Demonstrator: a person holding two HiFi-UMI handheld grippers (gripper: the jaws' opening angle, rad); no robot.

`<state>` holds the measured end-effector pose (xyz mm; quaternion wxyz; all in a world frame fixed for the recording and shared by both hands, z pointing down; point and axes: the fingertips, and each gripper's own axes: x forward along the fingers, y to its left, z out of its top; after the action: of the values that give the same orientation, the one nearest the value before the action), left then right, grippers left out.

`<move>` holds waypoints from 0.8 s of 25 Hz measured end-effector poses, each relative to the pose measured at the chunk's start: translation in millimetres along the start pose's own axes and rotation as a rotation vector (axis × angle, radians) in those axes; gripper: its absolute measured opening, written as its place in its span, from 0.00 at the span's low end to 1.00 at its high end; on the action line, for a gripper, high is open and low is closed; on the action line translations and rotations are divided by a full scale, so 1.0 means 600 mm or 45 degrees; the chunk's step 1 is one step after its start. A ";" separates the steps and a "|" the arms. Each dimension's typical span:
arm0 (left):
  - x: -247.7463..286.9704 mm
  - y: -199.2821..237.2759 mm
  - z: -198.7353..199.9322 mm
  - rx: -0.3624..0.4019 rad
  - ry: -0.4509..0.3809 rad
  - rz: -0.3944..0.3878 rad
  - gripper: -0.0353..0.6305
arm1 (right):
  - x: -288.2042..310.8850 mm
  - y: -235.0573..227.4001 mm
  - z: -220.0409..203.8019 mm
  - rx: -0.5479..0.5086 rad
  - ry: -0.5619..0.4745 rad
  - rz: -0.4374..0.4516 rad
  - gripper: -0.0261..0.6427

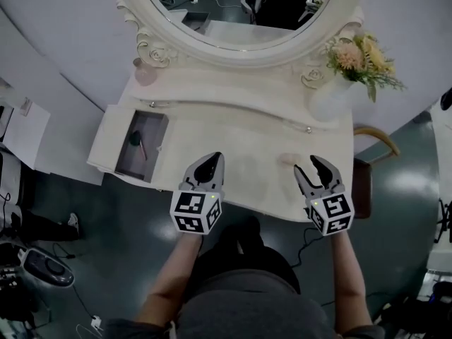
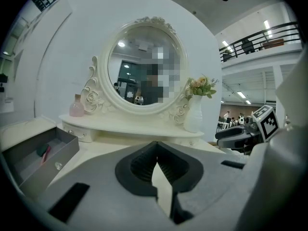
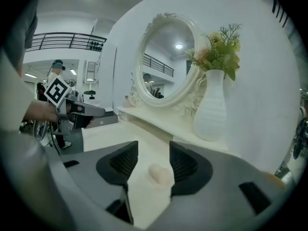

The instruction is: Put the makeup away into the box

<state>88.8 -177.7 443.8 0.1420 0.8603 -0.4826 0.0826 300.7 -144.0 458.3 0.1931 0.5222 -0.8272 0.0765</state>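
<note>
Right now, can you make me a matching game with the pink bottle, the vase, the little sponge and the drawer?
1. pink bottle
2. white vase
3. makeup sponge
4. drawer

A. pulled open at the far left
B. holds flowers
C. on the shelf, left of the mirror
D. lying on the tabletop

Pairs: 1-C, 2-B, 3-D, 4-A.

Mirror top cut off; box contents indistinct.
</note>
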 end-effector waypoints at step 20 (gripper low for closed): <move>0.015 0.012 -0.017 -0.018 0.062 0.205 0.06 | 0.111 -0.002 -0.111 -0.301 0.296 0.350 0.39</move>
<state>87.4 -185.0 457.2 0.1527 0.8155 -0.5471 0.1112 292.4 -178.0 545.7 0.3346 0.3659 -0.8660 0.0643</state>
